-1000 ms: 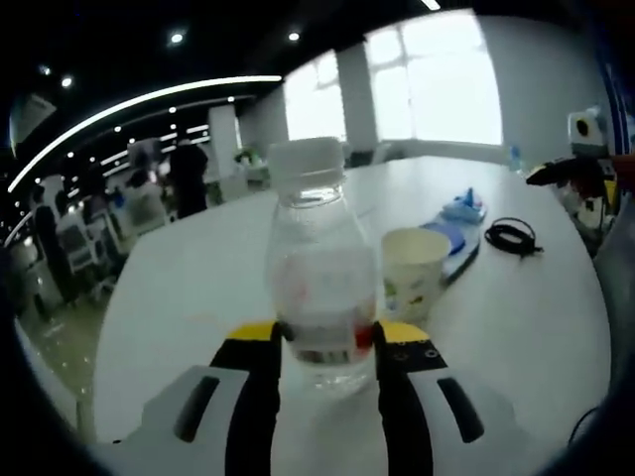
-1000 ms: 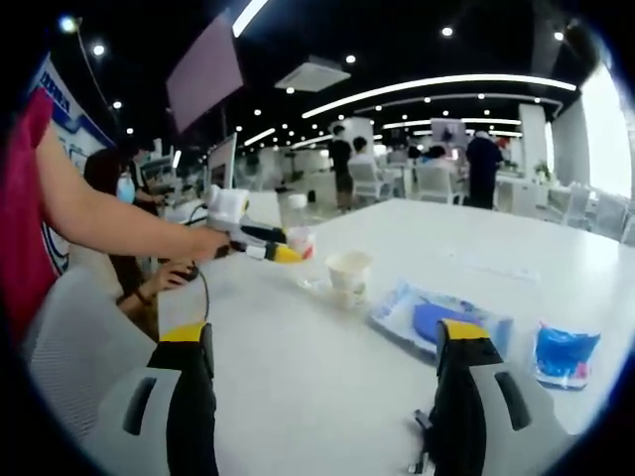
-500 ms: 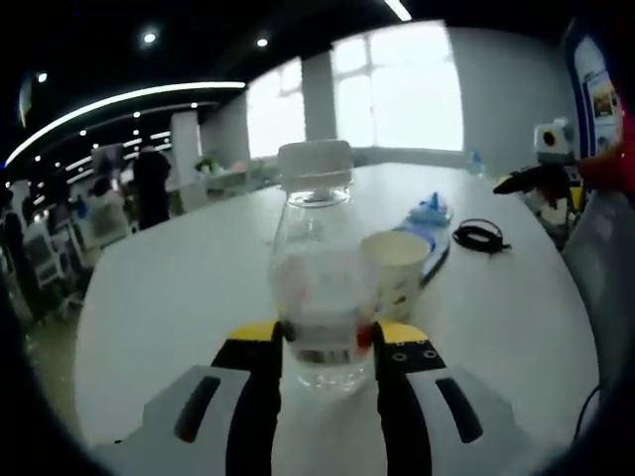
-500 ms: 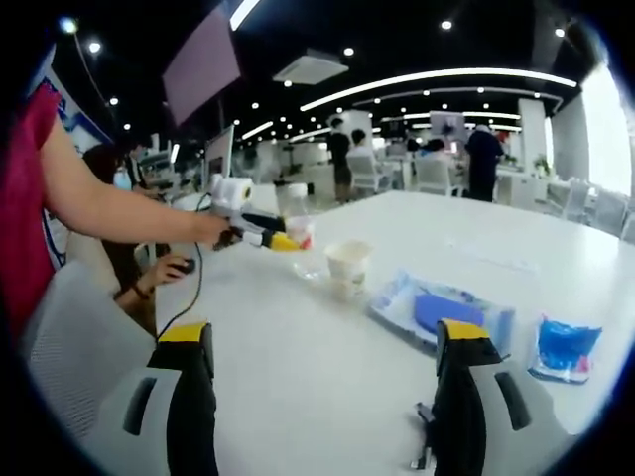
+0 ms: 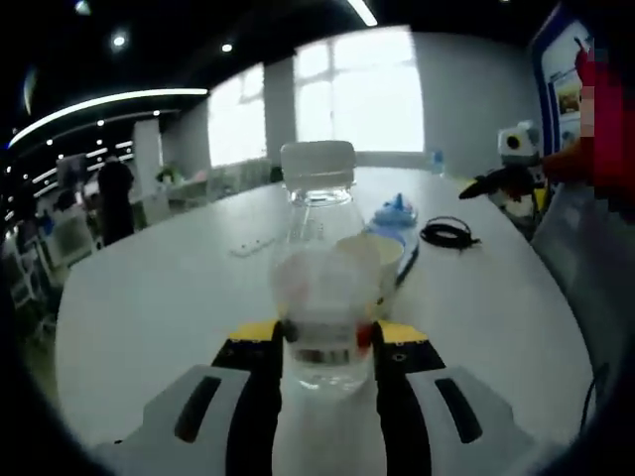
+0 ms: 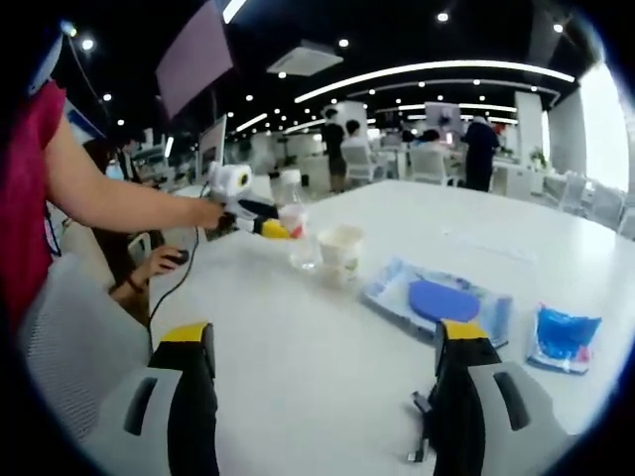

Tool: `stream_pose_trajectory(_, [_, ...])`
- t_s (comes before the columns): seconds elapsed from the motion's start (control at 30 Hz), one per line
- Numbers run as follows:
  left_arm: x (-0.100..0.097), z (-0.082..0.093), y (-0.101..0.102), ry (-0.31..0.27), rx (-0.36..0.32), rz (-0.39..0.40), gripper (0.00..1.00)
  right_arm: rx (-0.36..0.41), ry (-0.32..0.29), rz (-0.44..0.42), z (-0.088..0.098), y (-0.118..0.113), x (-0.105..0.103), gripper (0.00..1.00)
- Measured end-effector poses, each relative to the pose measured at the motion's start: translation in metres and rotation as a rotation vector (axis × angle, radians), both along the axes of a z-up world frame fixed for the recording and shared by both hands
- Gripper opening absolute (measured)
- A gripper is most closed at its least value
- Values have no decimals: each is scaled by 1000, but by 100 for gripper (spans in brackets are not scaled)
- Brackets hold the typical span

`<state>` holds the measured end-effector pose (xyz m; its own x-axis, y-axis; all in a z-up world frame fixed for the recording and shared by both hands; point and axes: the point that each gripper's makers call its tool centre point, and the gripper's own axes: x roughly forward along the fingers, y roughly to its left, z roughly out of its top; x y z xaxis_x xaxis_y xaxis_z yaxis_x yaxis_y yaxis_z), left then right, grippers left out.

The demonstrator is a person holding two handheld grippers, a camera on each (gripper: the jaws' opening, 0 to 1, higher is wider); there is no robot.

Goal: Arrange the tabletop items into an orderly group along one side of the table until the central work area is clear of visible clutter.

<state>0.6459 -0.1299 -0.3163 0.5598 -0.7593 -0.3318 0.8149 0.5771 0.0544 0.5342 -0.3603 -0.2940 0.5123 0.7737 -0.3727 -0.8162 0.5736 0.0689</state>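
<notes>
Left gripper [image 5: 326, 337]: jaws clenched on clear plastic bottle with white cap [image 5: 319, 288], standing upright on white table [image 5: 159, 297]. White paper cup [image 5: 382, 260] at the bottle's 2 o'clock, just behind it. Coiled black cable [image 5: 449, 234] farther out at 2 o'clock.

Right gripper [image 6: 322, 397]: jaws spread wide, grasping nothing. Clear packet with blue oval inside [image 6: 442, 301] at 12 o'clock; small blue pouch [image 6: 564, 337] at 3 o'clock of it.

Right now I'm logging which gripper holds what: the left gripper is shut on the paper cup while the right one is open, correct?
Not quite. The left gripper is shut on the clear bottle, not the paper cup, which stands free beside it, as the left gripper view shows. The right gripper is open, as you said.
</notes>
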Motion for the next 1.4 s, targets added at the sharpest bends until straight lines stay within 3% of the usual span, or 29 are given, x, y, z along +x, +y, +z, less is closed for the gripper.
stream_pose_trajectory(0.7, [-2,2,-15,16,6,-216,33,-32,-6,11,-8,0,-3,90])
stream_pose_trajectory(0.97, [-1,2,-18,18,-15,-253,33,-44,-1,5,-12,-2,-1,89])
stream_pose_trajectory(1.4, [14,-9,-6,9,-22,-268,34,-49,-4,3,-13,-2,-1,89])
